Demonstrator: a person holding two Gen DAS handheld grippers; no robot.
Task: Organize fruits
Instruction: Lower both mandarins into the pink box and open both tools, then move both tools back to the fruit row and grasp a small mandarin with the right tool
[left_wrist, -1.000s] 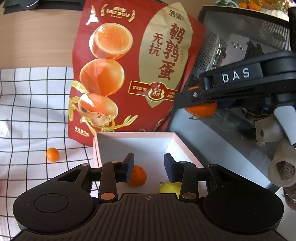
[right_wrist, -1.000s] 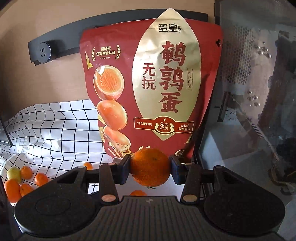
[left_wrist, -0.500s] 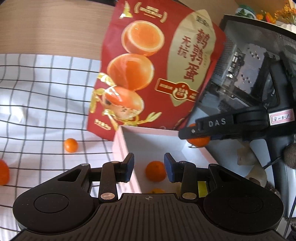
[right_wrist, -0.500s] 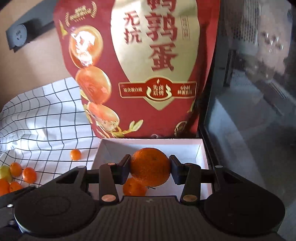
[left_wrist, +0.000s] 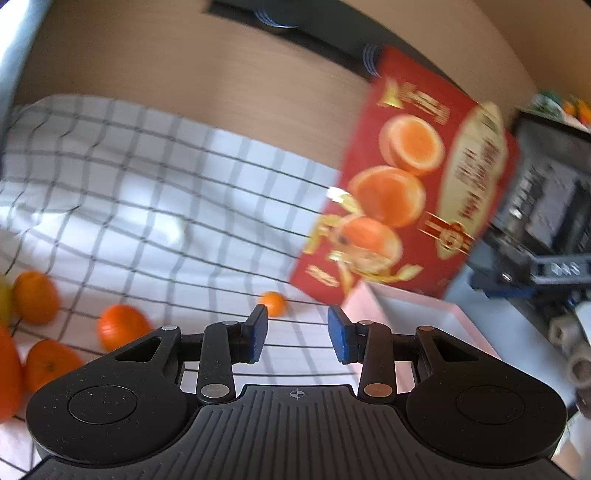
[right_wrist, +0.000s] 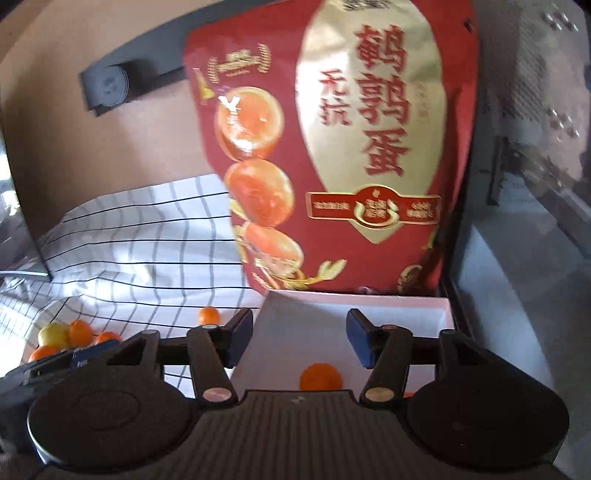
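My right gripper (right_wrist: 300, 339) is open and empty above the pink-rimmed white box (right_wrist: 406, 302). An orange (right_wrist: 320, 376) lies in the box just below it. My left gripper (left_wrist: 297, 334) is open and empty over the checked cloth (left_wrist: 147, 206), left of the box (left_wrist: 413, 306). A small orange (left_wrist: 272, 303) lies on the cloth just beyond its left finger. Several oranges (left_wrist: 120, 326) lie at the left of the cloth, and they also show in the right wrist view (right_wrist: 79, 332) with a yellow fruit (right_wrist: 53, 334).
A tall red snack bag (right_wrist: 351, 155) stands right behind the box; it also shows in the left wrist view (left_wrist: 406, 192). A dark mesh computer case (right_wrist: 535, 147) borders the box on the right. A wooden wall with a black socket strip (right_wrist: 110, 85) lies behind.
My right gripper has opened and let go of the orange, which now lies in the box. My left gripper has swung left, away from the box and over the cloth.
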